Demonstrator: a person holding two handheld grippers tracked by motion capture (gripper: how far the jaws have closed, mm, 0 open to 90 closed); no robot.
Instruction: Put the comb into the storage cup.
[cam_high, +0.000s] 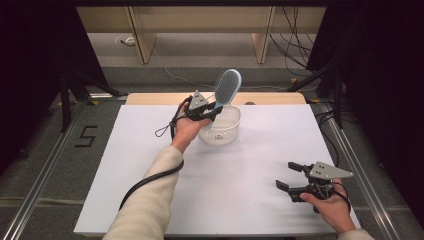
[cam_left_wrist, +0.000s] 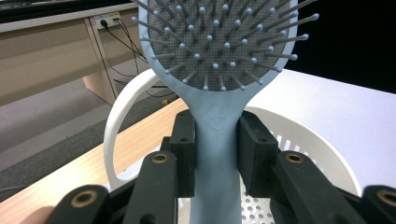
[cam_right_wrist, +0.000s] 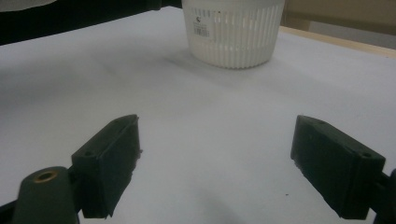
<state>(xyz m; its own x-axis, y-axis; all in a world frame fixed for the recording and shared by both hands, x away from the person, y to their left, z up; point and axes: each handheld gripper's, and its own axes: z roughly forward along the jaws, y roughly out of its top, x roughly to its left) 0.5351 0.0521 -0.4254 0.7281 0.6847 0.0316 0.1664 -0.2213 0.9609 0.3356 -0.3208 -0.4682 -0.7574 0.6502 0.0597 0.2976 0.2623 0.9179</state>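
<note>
A: Currently, where is the hairbrush (cam_high: 227, 86) located?

B: It is raised above the white slotted basket (cam_high: 220, 131), head up and tilted away from the person. The left gripper (cam_high: 215, 109) has its fingers (cam_left_wrist: 184, 154) clamped on the light blue handle, one pad on each side, just below the bristle head.

A: And the basket?

B: It stands on the white counter (cam_high: 250, 165), near the far edge, directly beneath the left gripper. Its loop handle (cam_left_wrist: 116, 135) rises beside the brush in the left gripper view.

A: State of the right gripper (cam_high: 291, 176)?

B: Its fingers (cam_right_wrist: 112, 163) are wide apart with nothing between them. It sits low over the counter's near right corner, well apart from the basket, pointing toward it.
</note>
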